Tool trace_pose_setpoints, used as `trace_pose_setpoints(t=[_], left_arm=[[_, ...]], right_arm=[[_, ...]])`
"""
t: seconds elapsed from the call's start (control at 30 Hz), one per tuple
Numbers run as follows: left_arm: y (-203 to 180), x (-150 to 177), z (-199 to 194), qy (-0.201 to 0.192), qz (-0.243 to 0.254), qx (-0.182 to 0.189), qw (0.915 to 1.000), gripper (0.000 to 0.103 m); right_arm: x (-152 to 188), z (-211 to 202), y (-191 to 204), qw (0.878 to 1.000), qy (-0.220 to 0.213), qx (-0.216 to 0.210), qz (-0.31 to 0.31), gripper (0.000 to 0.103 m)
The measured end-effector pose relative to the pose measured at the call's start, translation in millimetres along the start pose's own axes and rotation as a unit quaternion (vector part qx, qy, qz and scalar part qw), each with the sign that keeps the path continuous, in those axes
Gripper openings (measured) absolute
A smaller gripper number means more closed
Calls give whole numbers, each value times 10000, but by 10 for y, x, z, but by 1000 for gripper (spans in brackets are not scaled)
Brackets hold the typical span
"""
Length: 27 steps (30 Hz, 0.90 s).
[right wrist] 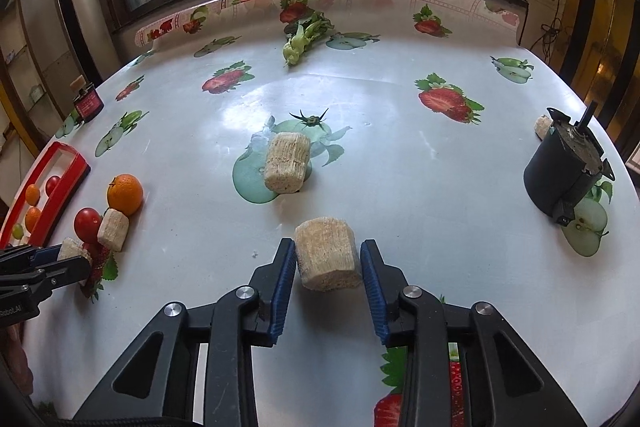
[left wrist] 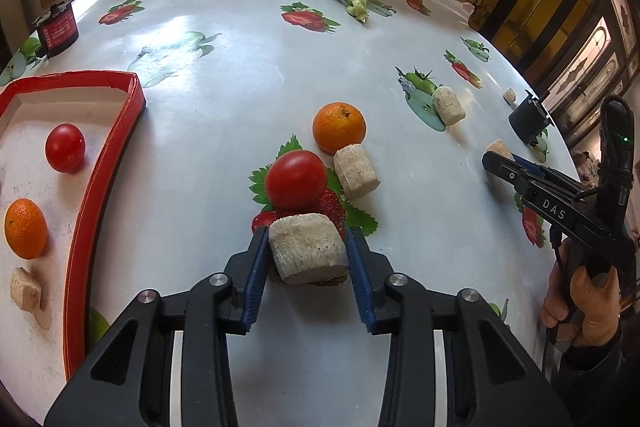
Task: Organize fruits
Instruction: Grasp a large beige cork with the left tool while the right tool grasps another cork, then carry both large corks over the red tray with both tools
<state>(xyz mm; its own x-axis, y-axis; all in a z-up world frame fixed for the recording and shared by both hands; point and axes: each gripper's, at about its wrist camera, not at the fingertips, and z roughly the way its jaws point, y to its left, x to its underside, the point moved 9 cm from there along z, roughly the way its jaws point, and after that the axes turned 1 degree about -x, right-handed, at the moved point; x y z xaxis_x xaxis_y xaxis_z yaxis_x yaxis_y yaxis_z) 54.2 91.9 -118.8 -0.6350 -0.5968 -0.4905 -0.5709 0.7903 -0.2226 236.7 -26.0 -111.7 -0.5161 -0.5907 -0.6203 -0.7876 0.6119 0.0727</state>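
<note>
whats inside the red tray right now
In the red tray: a tomato, an orange and a beige chunk. The right wrist view hints at more fruit there; the tray's left part is cut off.

A red tomato and an orange lie on the tablecloth, with pale fibrous cylinder chunks on their sides beside them. Another tomato, orange and chunk sit in the red-rimmed tray.

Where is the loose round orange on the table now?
In the left wrist view, the round orange sits mid-table, just behind the red tomato and a beige fibrous chunk.
</note>
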Motion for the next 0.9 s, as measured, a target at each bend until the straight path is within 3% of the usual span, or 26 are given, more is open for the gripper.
trace_pose_setpoints(t=[0.5, 0.9], left_arm=[[154, 152, -676, -472, 35, -68, 9989, 35], [768, 410, -1180, -823, -272, -584, 9945, 36]], right_arm=[[151, -614, 758, 9962, -320, -805, -58, 35], [234, -812, 1554, 9891, -335, -1388, -347, 34]])
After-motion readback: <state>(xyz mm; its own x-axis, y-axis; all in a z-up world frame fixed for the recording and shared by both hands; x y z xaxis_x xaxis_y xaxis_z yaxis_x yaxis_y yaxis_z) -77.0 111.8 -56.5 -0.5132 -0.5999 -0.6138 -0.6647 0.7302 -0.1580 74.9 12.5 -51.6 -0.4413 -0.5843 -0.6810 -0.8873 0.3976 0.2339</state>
